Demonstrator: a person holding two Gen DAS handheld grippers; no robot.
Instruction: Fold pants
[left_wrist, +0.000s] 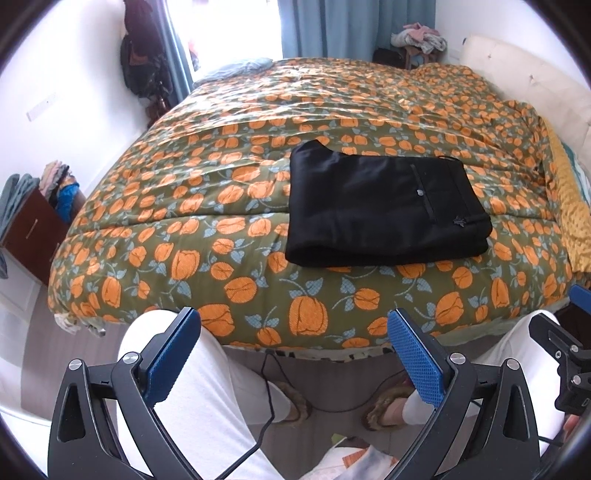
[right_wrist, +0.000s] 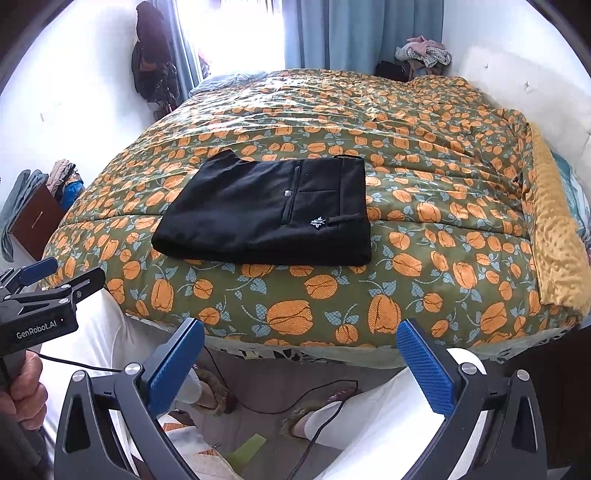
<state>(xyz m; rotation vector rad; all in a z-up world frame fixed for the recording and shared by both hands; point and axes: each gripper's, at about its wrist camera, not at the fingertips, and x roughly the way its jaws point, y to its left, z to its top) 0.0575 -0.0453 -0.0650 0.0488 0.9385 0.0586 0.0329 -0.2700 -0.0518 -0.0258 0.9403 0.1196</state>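
Black pants (left_wrist: 380, 206) lie folded into a flat rectangle on the orange-flowered quilt (left_wrist: 236, 184), near the bed's front edge; a back pocket with a button and a small white emblem faces up. The right wrist view shows the same pants (right_wrist: 266, 214) left of centre. My left gripper (left_wrist: 295, 343) is open, held back from the bed above a person's white-trousered legs, with nothing between its blue pads. My right gripper (right_wrist: 301, 354) is open too, pulled back in front of the bed's edge and holding nothing. The left gripper (right_wrist: 40, 280) shows at the right wrist view's left side, in a hand.
A person's feet in slippers (left_wrist: 384, 413) and a black cable (left_wrist: 273, 398) are on the floor below. A brown cabinet (left_wrist: 29, 229) with piled clothes stands left of the bed. A yellow blanket (right_wrist: 557, 243) lies along the bed's right side. Curtains and a clothes heap (left_wrist: 421, 37) are at the back.
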